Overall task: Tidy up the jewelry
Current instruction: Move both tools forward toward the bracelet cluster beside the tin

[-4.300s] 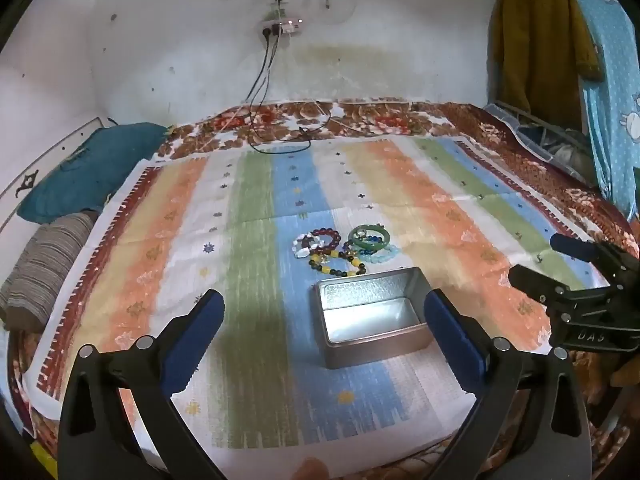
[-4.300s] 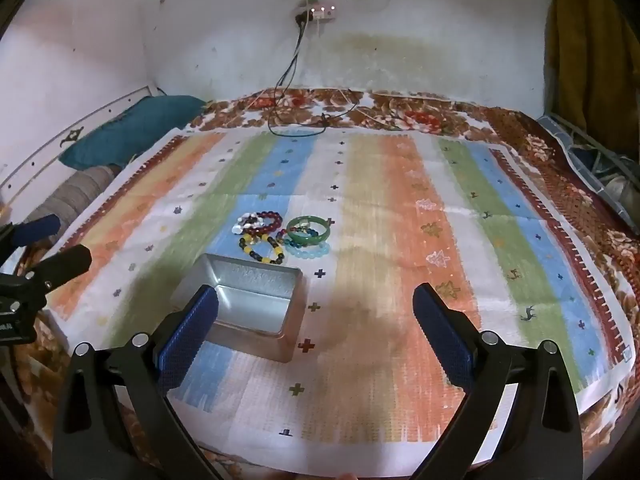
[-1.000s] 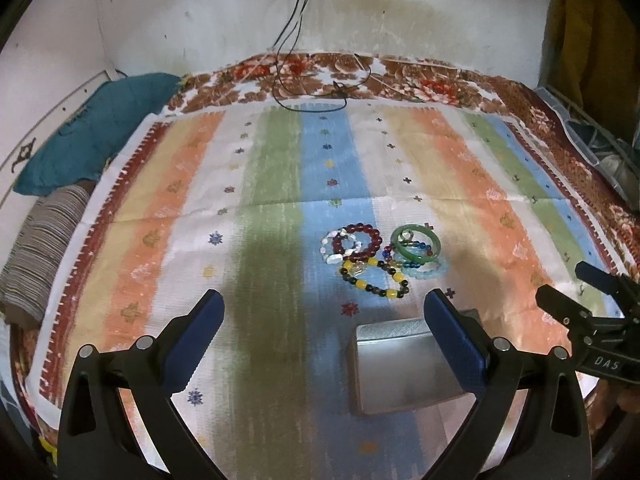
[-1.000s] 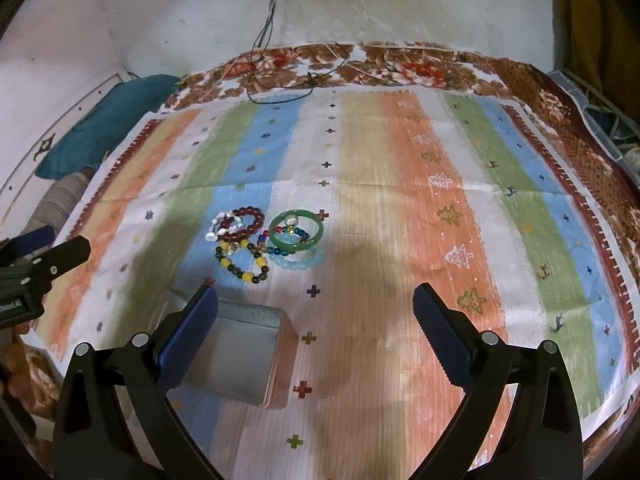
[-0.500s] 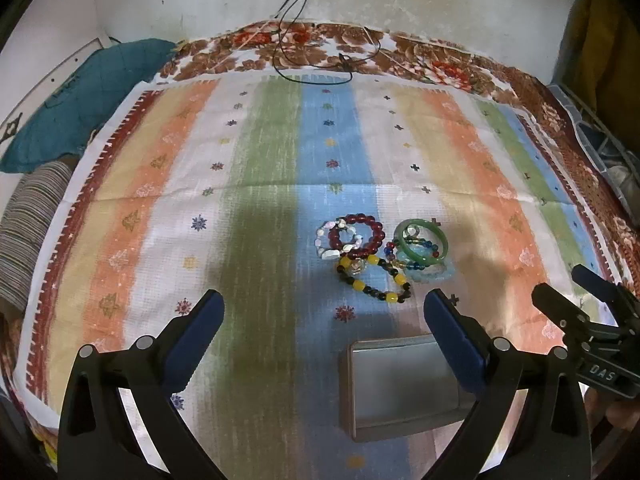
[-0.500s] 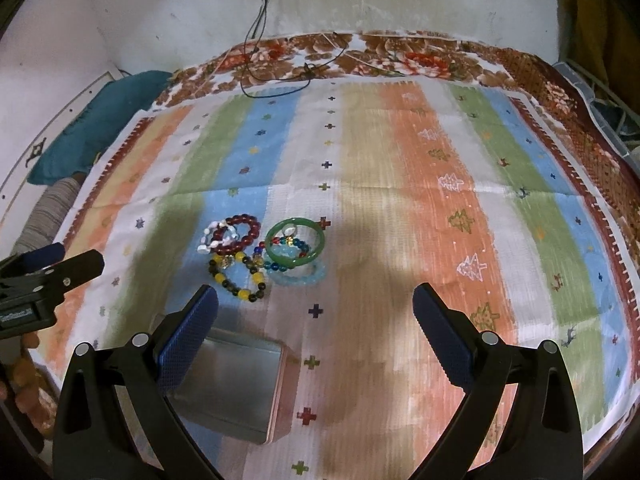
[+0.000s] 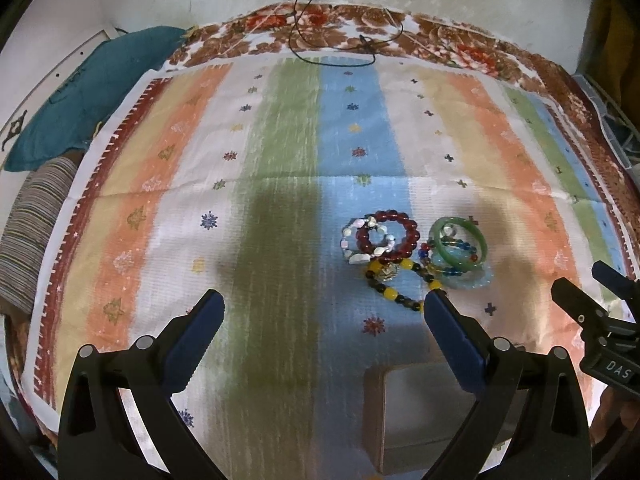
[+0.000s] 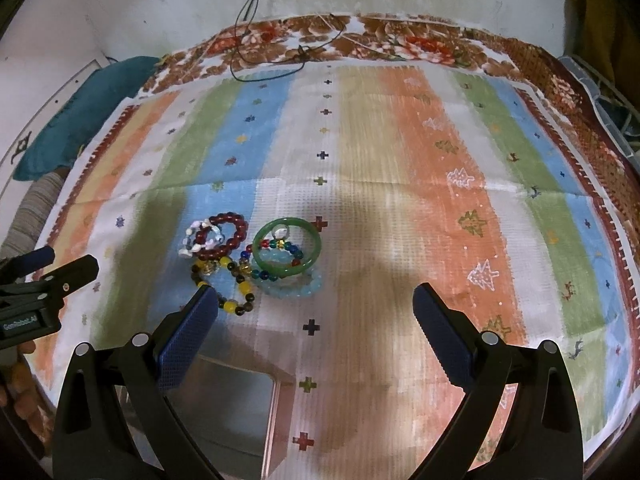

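Note:
A pile of bracelets lies on the striped cloth: a dark red bead bracelet (image 7: 387, 236) (image 8: 222, 235), a green bangle (image 7: 458, 244) (image 8: 286, 253), a yellow-and-black bead bracelet (image 7: 396, 284) (image 8: 236, 284) and a pale blue one (image 8: 292, 287). An open metal tin (image 7: 416, 412) (image 8: 236, 420) sits nearer than the pile. My left gripper (image 7: 323, 312) is open and empty, above the cloth left of the pile. My right gripper (image 8: 316, 308) is open and empty, just short of the bangle.
The striped cloth (image 7: 280, 184) covers a bed with a floral border. A teal pillow (image 7: 92, 92) and a striped pillow (image 7: 28, 236) lie at the left. A black cable (image 7: 320, 40) trails from the wall. A basket (image 8: 608, 104) stands at the right.
Both grippers have moved forward and down toward the bracelets; the pile looks larger and the tin has slid to the bottom of both views. Both stay open.

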### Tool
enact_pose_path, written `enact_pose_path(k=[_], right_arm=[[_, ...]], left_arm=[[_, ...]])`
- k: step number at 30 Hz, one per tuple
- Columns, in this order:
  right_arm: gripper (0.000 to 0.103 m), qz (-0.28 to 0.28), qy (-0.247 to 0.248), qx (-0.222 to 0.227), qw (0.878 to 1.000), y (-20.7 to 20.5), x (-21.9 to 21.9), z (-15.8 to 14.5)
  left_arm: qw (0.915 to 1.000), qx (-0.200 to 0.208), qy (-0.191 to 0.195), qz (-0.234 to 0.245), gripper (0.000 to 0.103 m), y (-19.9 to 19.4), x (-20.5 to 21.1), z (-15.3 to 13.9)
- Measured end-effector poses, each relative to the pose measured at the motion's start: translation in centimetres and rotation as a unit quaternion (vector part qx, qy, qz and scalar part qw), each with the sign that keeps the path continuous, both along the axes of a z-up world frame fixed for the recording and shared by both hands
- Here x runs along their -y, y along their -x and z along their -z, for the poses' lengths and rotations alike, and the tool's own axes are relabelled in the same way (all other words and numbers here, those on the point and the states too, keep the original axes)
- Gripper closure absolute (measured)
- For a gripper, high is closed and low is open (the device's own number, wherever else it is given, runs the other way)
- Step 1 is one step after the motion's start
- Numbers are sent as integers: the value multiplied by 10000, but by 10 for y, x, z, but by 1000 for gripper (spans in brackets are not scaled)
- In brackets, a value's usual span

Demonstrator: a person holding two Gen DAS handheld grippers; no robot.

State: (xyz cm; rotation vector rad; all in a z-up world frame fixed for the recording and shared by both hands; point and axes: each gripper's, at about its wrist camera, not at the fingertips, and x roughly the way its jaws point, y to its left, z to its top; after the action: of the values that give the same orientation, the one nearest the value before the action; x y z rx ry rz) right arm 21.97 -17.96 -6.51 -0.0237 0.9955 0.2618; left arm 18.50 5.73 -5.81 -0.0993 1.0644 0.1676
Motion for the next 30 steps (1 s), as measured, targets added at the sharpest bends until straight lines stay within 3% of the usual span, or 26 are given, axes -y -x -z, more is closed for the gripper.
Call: enact_pose_path(k=[6, 11, 24, 30], right_arm=[[4, -2, 418, 145, 9990, -9, -7, 5], [4, 64, 198, -16, 9998, -20, -6, 13], [4, 225, 487, -163, 9984, -47, -14, 36], [4, 271, 390, -276, 9985, -59, -15, 45]], left_arm=[[9998, -110, -145, -4, 6, -12, -3, 13], [9997, -178, -155, 21, 6, -22, -6, 23], [9992, -347, -198, -87, 6, -46, -17, 50], [9989, -394, -236, -19, 6, -57, -17, 59]])
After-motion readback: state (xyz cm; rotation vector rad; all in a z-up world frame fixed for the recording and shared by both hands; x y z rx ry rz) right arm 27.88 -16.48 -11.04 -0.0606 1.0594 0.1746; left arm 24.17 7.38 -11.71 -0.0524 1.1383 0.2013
